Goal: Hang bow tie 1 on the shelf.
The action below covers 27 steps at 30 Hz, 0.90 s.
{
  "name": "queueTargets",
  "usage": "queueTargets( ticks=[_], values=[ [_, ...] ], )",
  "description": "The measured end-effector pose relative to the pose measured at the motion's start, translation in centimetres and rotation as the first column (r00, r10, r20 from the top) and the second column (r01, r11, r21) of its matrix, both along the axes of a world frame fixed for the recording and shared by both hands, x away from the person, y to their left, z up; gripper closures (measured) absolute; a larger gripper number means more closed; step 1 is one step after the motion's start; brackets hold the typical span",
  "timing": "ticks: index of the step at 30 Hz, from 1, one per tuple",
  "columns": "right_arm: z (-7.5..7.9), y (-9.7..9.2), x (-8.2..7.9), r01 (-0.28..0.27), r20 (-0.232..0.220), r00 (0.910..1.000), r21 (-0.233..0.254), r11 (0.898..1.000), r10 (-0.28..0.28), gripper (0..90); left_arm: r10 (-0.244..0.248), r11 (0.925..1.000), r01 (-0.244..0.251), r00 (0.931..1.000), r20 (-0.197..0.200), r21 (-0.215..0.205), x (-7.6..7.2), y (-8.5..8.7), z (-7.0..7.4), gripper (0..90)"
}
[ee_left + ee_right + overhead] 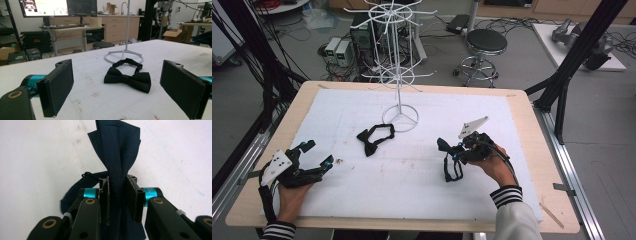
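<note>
- Right gripper (455, 151) pinches a dark navy bow tie (451, 161) by its bow; in the right gripper view the cloth (117, 152) is bunched between the jaws and sticks up past them, strap loop hanging below the grip over the white pad (362, 195).
- Left gripper (317, 152) rests low at the near left of the pad, jaws spread wide, holding nothing. Its own view looks across at a second, black bow tie (128, 78) lying flat near the base ring of the white wire rack (399, 75).
- Risk: the grip is on folded fabric only. A quick lift or swing could let the tie slide out.
- Risk: the dangling strap (453, 170) could snag on a lower rack arm before reaching the intended hook.
- Risk: the rack looks light and tall; a push from gripper or strap could tip or spin it.
- Risk: the black tie lies just beside the rack's base; a reach there may drag it.
</note>
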State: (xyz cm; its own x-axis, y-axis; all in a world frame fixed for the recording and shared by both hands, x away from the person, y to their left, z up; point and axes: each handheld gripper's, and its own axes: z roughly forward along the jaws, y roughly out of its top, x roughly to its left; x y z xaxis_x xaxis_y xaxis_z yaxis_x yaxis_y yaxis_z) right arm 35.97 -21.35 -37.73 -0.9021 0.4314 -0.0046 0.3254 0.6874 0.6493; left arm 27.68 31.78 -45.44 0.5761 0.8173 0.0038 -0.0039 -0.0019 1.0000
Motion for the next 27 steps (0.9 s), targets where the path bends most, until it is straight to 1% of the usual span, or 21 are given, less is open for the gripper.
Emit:
queueTargets(
  ticks=[2,3,4,6,10,16,17,18,19,20,21,22,23,25,27],
  values=[
    [0.3,-0.1,0.0,0.01,0.008,0.9999,0.036,0.999,-0.01,75.1,0.0,1.0,0.0,1.0,0.0,0.0,0.0,0.0,0.0,12.1],
    [0.3,-0.1,0.0,0.01,0.008,0.9999,0.036,0.999,-0.01,75.1,0.0,1.0,0.0,1.0,0.0,0.0,0.0,0.0,0.0,12.1],
    [0.5,-0.3,0.0,0.02,0.015,0.9997,0.071,0.997,-0.021,75.1,0.0,1.0,0.0,1.0,0.0,0.0,0.0,0.0,0.0,12.1],
    [0.7,-0.4,0.0,0.029,0.023,0.9993,0.098,0.995,-0.031,75.1,0.001,1.0,-0.001,1.0,0.0,0.0,0.0,0.0,0.0,12.1],
    [1.0,-0.5,0.0,0.045,0.031,0.9983,0.128,0.991,-0.049,75.1,0.0,1.0,0.0,1.0,0.001,0.0,0.0,0.0,0.0,12.1],
    [1.3,-0.4,0.0,0.053,0.046,0.9971,0.168,0.984,-0.061,75.1,-0.001,1.0,0.001,1.0,0.0,0.003,0.0,0.0,0.0,12.1],
    [1.5,-0.3,-0.1,0.063,0.053,0.9958,0.188,0.98,-0.074,75.1,-0.002,1.0,0.002,1.0,0.0,0.004,0.0,0.0,0.0,12.1],
    [1.6,-0.3,0.0,0.065,0.058,0.9953,0.199,0.978,-0.077,75.1,-0.003,1.0,0.003,1.0,0.0,0.005,0.0,0.0,0.0,12.1],
    [1.7,-0.2,0.0,0.07,0.061,0.9945,0.208,0.976,-0.085,75.1,-0.003,1.0,0.003,1.0,0.0,0.005,0.0,0.0,0.0,12.1],
    [1.7,-0.2,0.0,0.07,0.061,0.9945,0.208,0.976,-0.085,75.1,-0.001,1.0,0.001,1.0,0.0,0.002,0.0,0.0,0.0,12.1],
    [2.0,-0.1,0.0,0.078,0.083,0.9916,0.232,0.97,-0.1,75.1,-0.003,1.0,0.003,1.0,0.0,0.005,0.0,0.0,0.0,12.1],
    [2.2,-0.1,0.0,0.089,0.082,0.9904,0.242,0.966,-0.112,75.1,-0.003,1.0,0.003,1.0,0.0,0.005,0.0,0.0,0.0,12.1],
    [2.4,0.0,0.1,0.095,0.092,0.9883,0.255,0.962,-0.122,75.1,-0.003,1.0,0.003,1.0,0.0,0.005,0.0,0.0,0.0,12.1],
    [2.8,0.1,0.2,0.103,0.109,0.9848,0.269,0.958,-0.136,75.1,-0.003,1.0,0.003,1.0,0.0,0.006,0.0,0.0,0.0,12.1],
    [3.1,0.2,0.2,0.114,0.113,0.9818,0.292,0.949,-0.153,75.1,-0.004,1.0,0.004,1.0,-0.001,0.006,0.0,0.0,0.0,12.1]
  ],
)
